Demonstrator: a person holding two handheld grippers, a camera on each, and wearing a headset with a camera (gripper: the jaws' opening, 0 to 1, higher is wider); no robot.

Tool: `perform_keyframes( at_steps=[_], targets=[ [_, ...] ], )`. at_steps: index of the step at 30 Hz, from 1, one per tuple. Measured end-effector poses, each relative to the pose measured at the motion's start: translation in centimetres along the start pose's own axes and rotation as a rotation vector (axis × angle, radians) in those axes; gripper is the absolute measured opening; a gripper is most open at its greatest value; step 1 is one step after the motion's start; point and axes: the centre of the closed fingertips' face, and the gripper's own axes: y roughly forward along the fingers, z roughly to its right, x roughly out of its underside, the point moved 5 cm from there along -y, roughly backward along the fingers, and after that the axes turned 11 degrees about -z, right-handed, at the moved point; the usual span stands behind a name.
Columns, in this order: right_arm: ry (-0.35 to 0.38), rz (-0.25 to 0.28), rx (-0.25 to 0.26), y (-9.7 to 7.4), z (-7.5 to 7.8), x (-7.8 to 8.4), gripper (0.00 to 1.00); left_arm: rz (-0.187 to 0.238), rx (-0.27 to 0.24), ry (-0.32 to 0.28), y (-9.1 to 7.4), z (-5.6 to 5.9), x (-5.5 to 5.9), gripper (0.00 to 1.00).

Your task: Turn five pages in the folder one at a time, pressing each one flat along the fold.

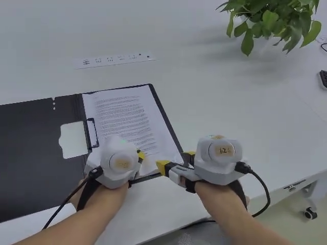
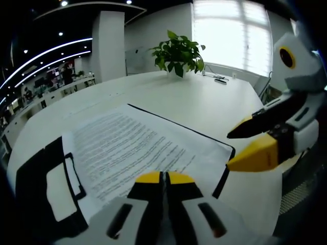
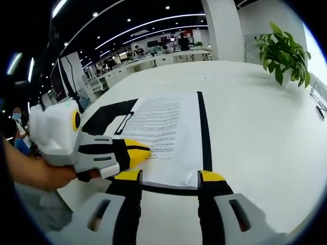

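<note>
Behind left gripper point(image 1: 140, 155), page point(image 1: 127, 120) bottom hidden, folder point(image 1: 36, 153) cropped at left.

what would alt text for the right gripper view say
The right gripper, jaws open, points at the near edge of a printed page in an open black folder on a white table. The left gripper, shut, points in from the left over the page.

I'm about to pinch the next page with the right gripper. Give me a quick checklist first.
1. Folder lies open on the table: ok.
2. Right gripper is open at the near edge of the top page: ok.
3. Page pinched: not ok, the jaws stand apart.
4. Left gripper is shut, tips over the page: ok.
5. Count of pages turned: cannot tell.
</note>
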Motion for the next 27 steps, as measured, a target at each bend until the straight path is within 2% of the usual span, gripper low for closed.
perform_keyframes(
  at_steps=[10,17,27],
  targets=[
    [0.013,-0.026,0.008,1.1,0.3,0.3,0.32,0.004,-0.002,-0.009,-0.1,0.0,0.0,0.01],
    [0.048,-0.036,0.018,1.6,0.8,0.5,0.27,0.006,-0.002,-0.011,-0.1,0.0,0.0,0.01],
    [0.053,-0.043,0.057,1.8,1.7,0.4,0.15,0.005,0.0,-0.008,0.0,-0.1,-0.1,0.01]
  ],
)
